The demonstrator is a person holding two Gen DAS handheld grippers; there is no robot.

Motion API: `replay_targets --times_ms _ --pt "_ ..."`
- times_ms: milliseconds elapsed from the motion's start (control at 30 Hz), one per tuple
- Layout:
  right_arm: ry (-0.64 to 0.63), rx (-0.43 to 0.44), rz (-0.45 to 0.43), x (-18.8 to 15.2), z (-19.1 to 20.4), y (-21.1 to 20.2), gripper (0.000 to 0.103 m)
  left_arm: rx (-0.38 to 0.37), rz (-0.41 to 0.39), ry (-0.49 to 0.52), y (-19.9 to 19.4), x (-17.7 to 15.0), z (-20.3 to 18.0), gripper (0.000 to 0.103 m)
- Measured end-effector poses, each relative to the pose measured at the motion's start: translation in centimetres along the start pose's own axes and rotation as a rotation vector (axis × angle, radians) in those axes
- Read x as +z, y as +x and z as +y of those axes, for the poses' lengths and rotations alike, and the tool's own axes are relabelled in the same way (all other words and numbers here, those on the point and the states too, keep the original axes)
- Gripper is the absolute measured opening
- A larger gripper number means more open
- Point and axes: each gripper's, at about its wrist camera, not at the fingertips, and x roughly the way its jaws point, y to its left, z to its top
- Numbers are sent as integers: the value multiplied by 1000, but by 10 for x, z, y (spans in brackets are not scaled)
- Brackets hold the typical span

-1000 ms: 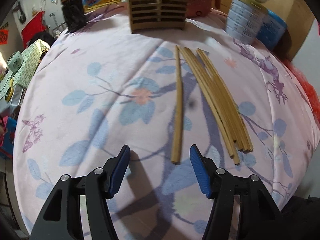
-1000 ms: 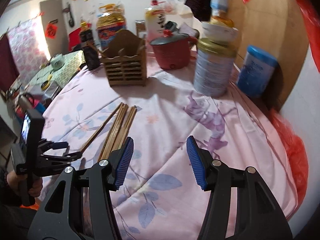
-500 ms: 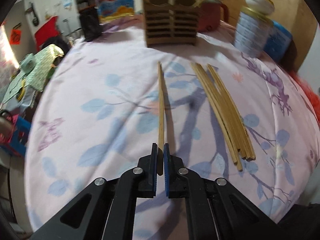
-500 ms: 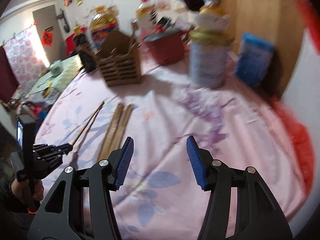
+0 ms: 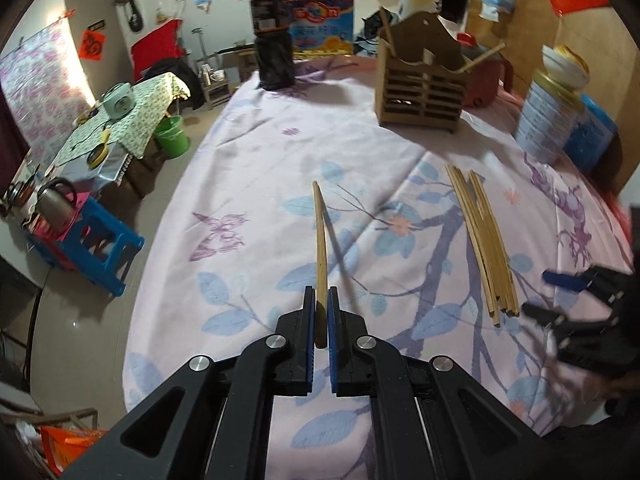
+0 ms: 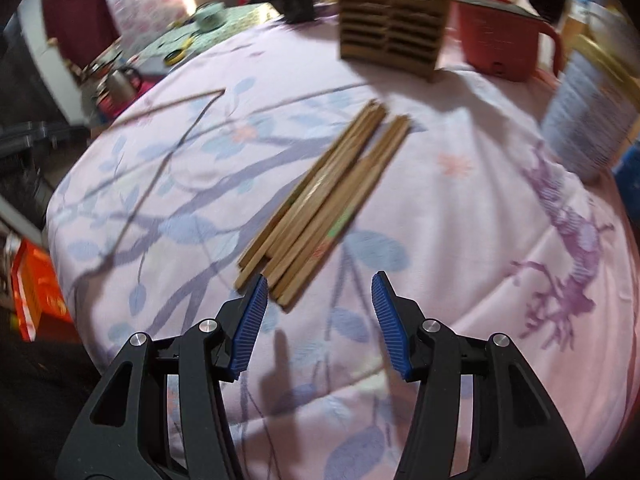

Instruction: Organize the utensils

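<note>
My left gripper [image 5: 319, 300] is shut on one wooden chopstick [image 5: 320, 236] and holds it lifted above the flowered tablecloth, pointing away from me. A bundle of several chopsticks [image 5: 482, 236] lies on the cloth to its right. A slatted wooden utensil holder [image 5: 422, 90] stands at the back with two chopsticks in it. My right gripper [image 6: 318, 292] is open and empty, just short of the near ends of the bundle [image 6: 320, 208]. The holder also shows in the right wrist view [image 6: 394, 24], as does the lifted chopstick [image 6: 176, 102], blurred at the left.
A dark sauce bottle [image 5: 274, 36] and an oil jug [image 5: 322, 12] stand at the back left. A red pot [image 6: 500, 40], a tall tin [image 5: 550, 116] with a bowl on top and a blue tub [image 5: 592, 138] stand at the right. The table edge [image 5: 160, 240] falls away at the left.
My left gripper closed on the single chopstick and lifted it off the cloth. My right gripper moved left and down toward the near ends of the bundle, still open.
</note>
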Motion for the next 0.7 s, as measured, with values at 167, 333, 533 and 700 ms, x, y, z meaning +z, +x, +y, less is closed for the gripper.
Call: replay_targets --times_ms 167,333,533,700 --pt "3 -17 -14 -13 -3 6 52 26 -11 -1 -14 -2 -5 6" --pt "193 -47 -44 -21 -52 -4 23 31 -16 3 -20 -5 -13 6" --pt "139 5 -66 -23 -45 -15 26 13 -22 2 -18 -2 -20 6" --pt "129 10 -79 -16 -36 -8 26 -16 -12 -2 -12 1 -21 6"
